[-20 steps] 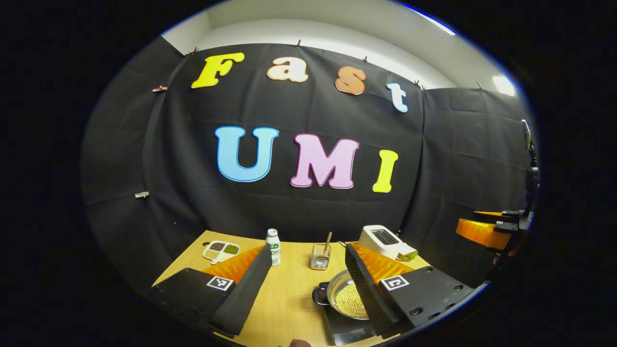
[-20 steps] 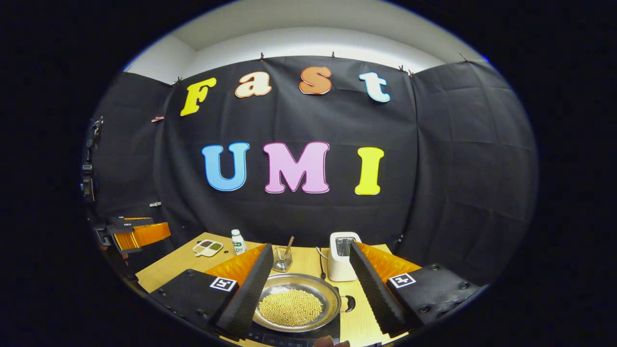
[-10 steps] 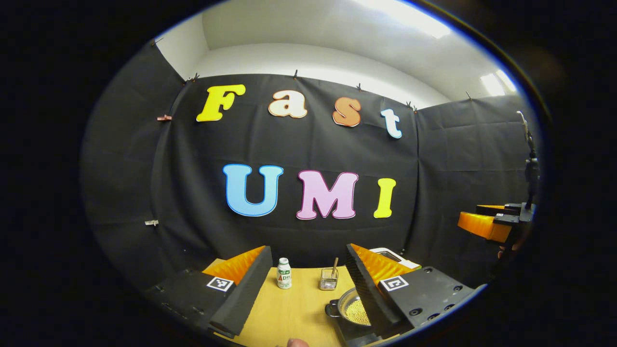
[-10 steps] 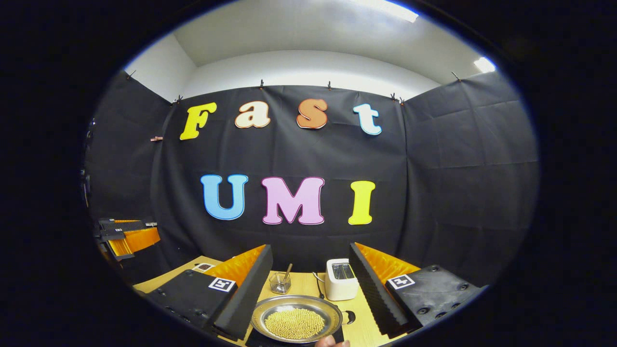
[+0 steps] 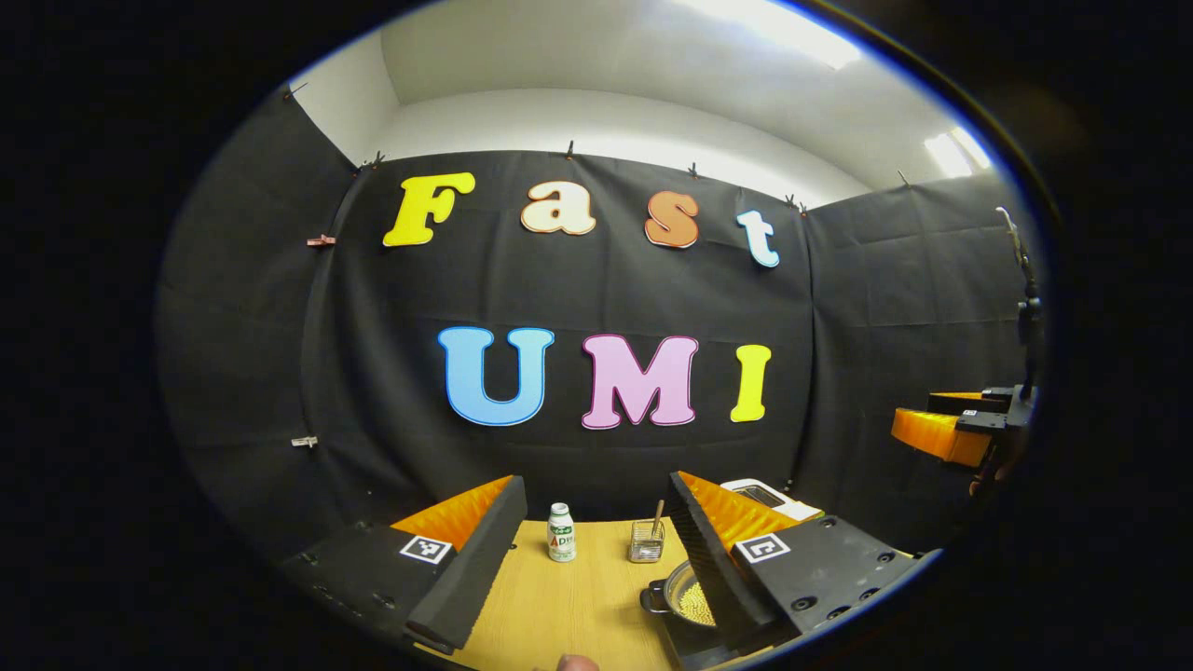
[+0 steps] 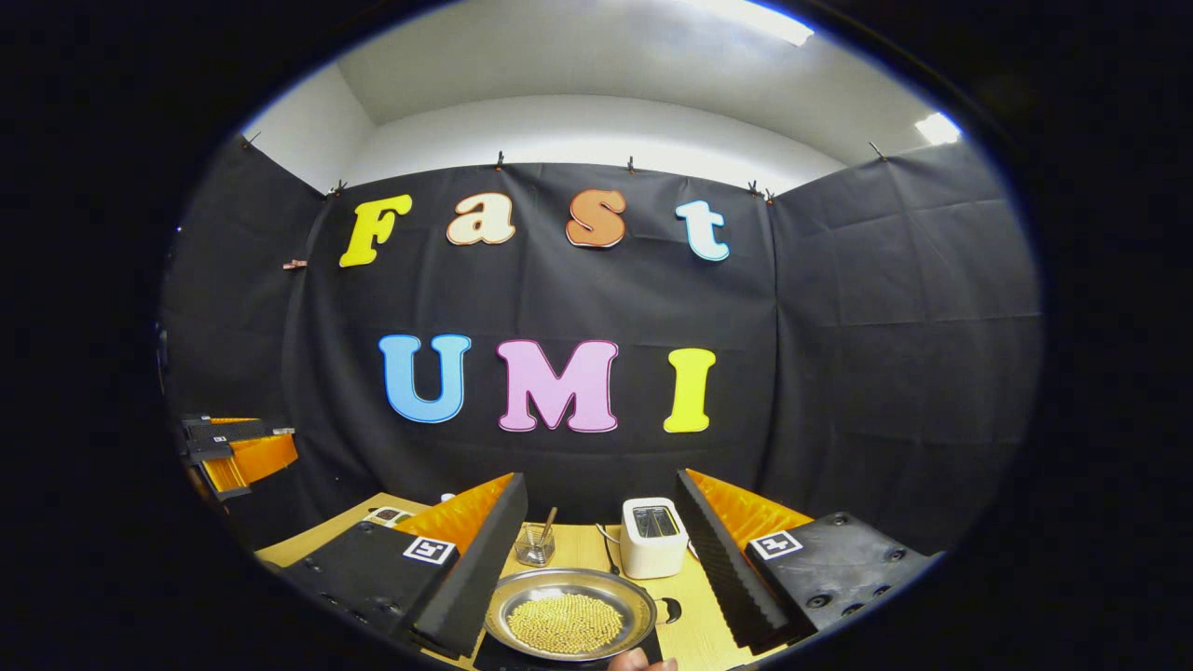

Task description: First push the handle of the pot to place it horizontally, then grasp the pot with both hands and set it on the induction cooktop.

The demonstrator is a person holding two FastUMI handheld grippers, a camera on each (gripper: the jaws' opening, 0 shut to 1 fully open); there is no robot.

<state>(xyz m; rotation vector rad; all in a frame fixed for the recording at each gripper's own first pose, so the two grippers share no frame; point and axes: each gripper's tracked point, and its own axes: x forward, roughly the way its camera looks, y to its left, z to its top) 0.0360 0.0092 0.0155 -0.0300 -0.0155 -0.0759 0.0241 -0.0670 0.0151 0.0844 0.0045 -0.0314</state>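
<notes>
A steel pot (image 6: pixel 569 620) holding yellow beans rests on the black induction cooktop (image 6: pixel 652 647) at the bottom of the right gripper view. Its small black handle (image 6: pixel 671 610) points right. My right gripper (image 6: pixel 601 485) is open and empty, raised above and behind the pot. In the left gripper view the pot (image 5: pixel 688 601) is half hidden behind one of my fingers (image 5: pixel 708 550). My left gripper (image 5: pixel 593 508) is open and empty over the wooden table (image 5: pixel 559 606), left of the pot. Each gripper also shows far off in the other's view: right gripper (image 5: pixel 946 433), left gripper (image 6: pixel 238 447).
A white toaster (image 6: pixel 652 536) stands behind the pot. Farther back are a wire holder with a stick (image 6: pixel 536 545), a small white bottle (image 5: pixel 560 533) and a sectioned dish (image 6: pixel 387 514) at the back left. A fingertip (image 6: pixel 634 662) shows at the bottom edge.
Both grippers have tilted up and drawn back, so the table sank lower in both views. The pot stays on the cooktop. Both grippers remain open.
</notes>
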